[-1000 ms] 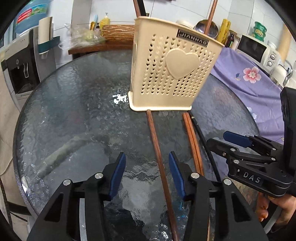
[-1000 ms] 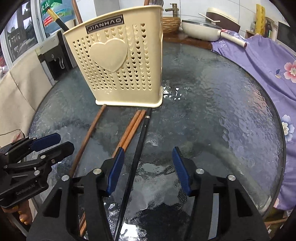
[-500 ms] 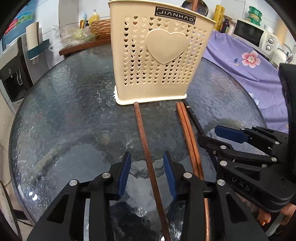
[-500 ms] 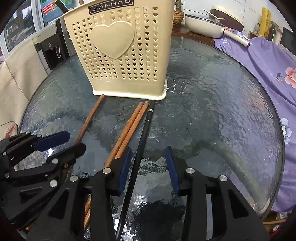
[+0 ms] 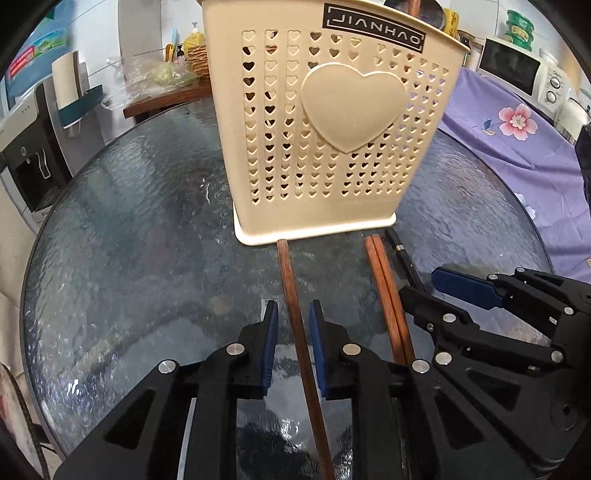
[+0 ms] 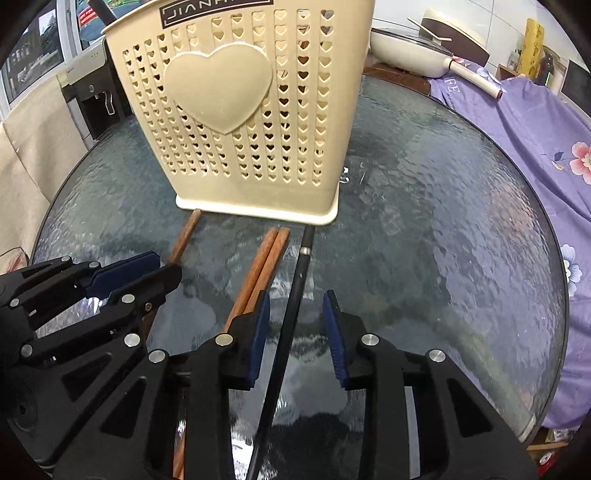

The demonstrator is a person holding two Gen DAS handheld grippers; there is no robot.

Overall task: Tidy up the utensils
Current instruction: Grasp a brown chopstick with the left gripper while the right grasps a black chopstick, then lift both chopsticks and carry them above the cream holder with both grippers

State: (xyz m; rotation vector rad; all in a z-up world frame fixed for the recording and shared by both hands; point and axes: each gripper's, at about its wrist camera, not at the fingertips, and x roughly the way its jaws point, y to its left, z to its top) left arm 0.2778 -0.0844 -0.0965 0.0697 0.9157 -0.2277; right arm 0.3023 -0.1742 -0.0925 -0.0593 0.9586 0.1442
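A cream perforated utensil holder with a heart on its front stands upright on the round glass table. Several chopsticks lie in front of it. My left gripper straddles a single brown chopstick; its jaws are closing, with thin gaps left beside the stick. My right gripper straddles a black chopstick; its jaws are closing too, well clear of it. A brown pair lies between the two grippers. The left gripper shows at the left of the right wrist view.
A purple flowered cloth covers furniture to the right of the table. Behind stand a microwave, a cream pan, a wooden side table and a water dispenser. A brown stick rises from the holder.
Both grippers have moved forward toward the holder, which looms larger. Each pair of jaws has narrowed around its chopstick, the left more than the right.
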